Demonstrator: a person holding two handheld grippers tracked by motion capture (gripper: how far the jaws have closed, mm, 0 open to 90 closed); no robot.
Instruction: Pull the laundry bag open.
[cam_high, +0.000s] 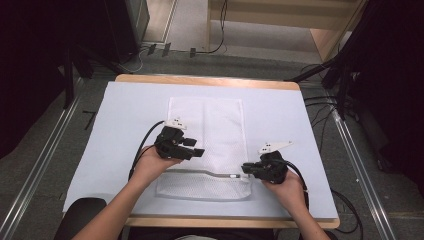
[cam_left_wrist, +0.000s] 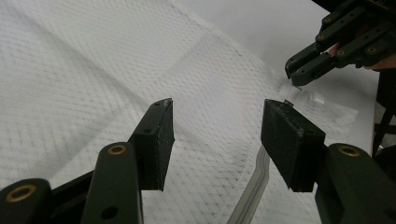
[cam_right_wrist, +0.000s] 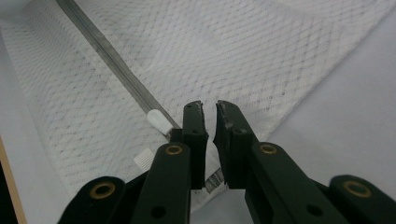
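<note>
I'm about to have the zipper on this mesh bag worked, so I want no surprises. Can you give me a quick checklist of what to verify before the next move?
1. Mesh bag lies flat on the table cover: ok.
2. Zipper in sight: ok.
3. White zipper pull beside the right gripper: ok.
4. Right gripper clamped on fabric at the zipper end: cannot tell; jaws nearly closed.
5. Left gripper open above the mesh: ok.

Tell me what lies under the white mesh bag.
The mesh bag lies flat on a pale sheet covering the wooden table. The sheet directly beneath is covered; whether anything is inside the bag cannot be told.
</note>
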